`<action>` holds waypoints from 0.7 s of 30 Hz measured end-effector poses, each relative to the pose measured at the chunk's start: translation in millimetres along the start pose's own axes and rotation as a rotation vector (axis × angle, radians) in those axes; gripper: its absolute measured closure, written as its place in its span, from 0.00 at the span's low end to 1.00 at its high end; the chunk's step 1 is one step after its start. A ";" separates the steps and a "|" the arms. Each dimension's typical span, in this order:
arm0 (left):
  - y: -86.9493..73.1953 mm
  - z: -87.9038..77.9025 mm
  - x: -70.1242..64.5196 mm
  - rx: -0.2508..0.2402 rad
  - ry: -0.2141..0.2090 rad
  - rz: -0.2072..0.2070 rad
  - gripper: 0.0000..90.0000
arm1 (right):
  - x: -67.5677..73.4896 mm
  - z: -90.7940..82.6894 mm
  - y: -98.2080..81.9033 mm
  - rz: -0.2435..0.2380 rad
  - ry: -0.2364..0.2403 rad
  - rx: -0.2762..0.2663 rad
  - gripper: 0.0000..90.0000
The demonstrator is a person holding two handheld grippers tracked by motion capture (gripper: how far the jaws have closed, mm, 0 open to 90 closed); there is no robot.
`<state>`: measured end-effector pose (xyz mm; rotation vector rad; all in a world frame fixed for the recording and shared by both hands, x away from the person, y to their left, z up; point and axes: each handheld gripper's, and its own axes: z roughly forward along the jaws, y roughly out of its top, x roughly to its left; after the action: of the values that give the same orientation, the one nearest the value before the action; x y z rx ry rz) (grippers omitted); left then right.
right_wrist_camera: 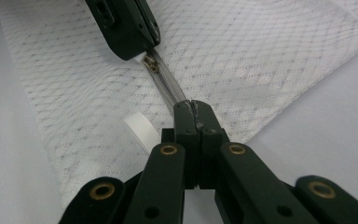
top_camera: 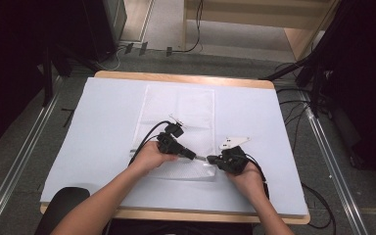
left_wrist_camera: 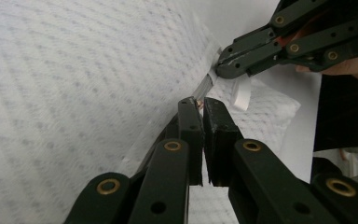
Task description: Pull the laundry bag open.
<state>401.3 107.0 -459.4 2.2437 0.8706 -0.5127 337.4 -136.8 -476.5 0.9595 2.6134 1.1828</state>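
A white mesh bag (top_camera: 178, 110) lies flat on the white table (top_camera: 103, 127), its zipper along the near edge. My left gripper (top_camera: 193, 155) is shut on the zipper pull (right_wrist_camera: 151, 62), and a brassy bit shows between its tips (left_wrist_camera: 198, 101). Just right of it, my right gripper (top_camera: 211, 158) is shut on the end of the zipper tape (right_wrist_camera: 170, 91), jaws pressed together (right_wrist_camera: 192, 108). The two grippers face each other, tips a short way apart. A white ribbon loop (right_wrist_camera: 140, 131) sticks out of the bag beside the right jaws, and hangs under them (left_wrist_camera: 240, 94) in the left gripper view.
The table's wooden rim (top_camera: 181, 77) shows at the far side. A black rounded object (top_camera: 64, 201) sits off the near left corner. Cables (top_camera: 293, 115) and floor rails (top_camera: 24, 156) run beside the table.
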 end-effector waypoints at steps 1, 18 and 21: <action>-0.3 -1.4 -0.1 0.001 0.011 0.002 0.98 | -0.5 0.0 0.0 -0.001 0.001 -0.001 1.00; -6.5 -21.2 8.1 -0.005 0.004 -0.034 0.98 | -2.7 0.1 3.6 0.044 0.016 0.029 1.00; -7.9 -23.4 7.6 -0.008 0.005 -0.038 0.98 | -4.2 0.6 3.8 0.040 0.026 0.027 1.00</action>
<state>403.8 131.2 -450.7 2.2260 0.9182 -0.5203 342.9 -137.0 -474.9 1.0122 2.6488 1.1804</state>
